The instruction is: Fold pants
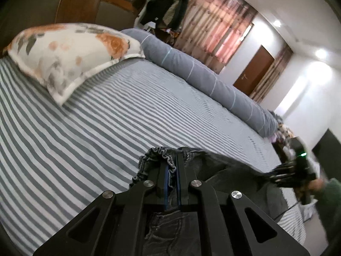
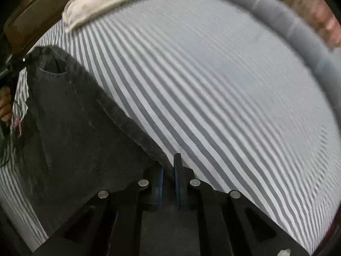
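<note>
Left gripper (image 1: 172, 166): jaws pressed together on the gathered elastic waistband of the pants (image 1: 226, 170), fabric bunched between the blue pads. Right gripper (image 2: 169, 166): jaws clamped on the hemmed edge of the same pants (image 2: 70, 117).

Pants: dark grey denim, held between the two grippers at the near edge of the bed (image 1: 96, 123), stretched above the striped sheet (image 2: 213, 85). In the right wrist view the cloth runs from the jaws toward the far left, where the waistband opening shows. Whether the lower part rests on the sheet, cannot tell.

Surroundings: floral pillow (image 1: 68, 53) at the far left of the bed by the wooden headboard (image 1: 81, 2); long grey bolster (image 1: 202, 70) along the far side; curtains (image 1: 219, 27) and a brown door (image 1: 253, 72) beyond. Right wrist view is motion-blurred.
</note>
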`<control>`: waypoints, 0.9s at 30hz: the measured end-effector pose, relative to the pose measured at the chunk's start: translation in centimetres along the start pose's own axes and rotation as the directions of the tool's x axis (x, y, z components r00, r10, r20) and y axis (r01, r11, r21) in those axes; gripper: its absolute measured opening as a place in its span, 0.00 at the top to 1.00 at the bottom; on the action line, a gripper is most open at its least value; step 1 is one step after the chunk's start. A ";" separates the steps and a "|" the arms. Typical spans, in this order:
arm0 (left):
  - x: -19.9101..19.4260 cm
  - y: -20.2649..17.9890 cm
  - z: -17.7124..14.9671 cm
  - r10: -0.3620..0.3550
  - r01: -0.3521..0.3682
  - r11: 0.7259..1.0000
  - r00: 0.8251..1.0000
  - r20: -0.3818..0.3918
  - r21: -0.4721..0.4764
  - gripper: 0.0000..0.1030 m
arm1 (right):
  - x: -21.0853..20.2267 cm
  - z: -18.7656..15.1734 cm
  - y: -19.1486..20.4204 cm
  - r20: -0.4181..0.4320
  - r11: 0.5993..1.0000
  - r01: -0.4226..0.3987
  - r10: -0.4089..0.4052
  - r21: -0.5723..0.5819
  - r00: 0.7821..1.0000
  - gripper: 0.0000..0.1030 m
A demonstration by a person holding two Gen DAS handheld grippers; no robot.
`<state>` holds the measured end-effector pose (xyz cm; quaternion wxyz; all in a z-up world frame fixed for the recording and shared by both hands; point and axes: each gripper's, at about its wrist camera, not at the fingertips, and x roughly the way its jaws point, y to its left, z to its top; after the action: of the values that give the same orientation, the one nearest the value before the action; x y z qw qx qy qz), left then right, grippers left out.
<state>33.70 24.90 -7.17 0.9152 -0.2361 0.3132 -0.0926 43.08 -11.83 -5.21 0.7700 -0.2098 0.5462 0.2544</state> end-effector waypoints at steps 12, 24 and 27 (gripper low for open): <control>-9.8 -3.8 -3.2 -0.004 0.015 0.989 0.997 -0.075 0.148 0.94 | -10.7 -11.7 12.3 0.103 0.978 0.153 -0.168 0.140 0.980 0.94; -14.7 -1.8 -14.3 0.144 -0.100 0.983 0.937 -0.320 0.151 0.90 | -4.3 -23.2 21.2 0.009 0.968 0.102 -0.107 0.230 0.994 0.95; -14.5 -1.2 -16.5 0.181 -0.131 0.980 0.898 -0.401 0.150 0.86 | -2.7 -24.4 21.9 -0.020 0.963 0.111 -0.109 0.244 0.994 0.92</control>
<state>12.09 22.27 -10.33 0.8452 -0.1303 0.5112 -0.0853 10.86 -9.79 -11.28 0.8012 -0.1440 0.5633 0.1413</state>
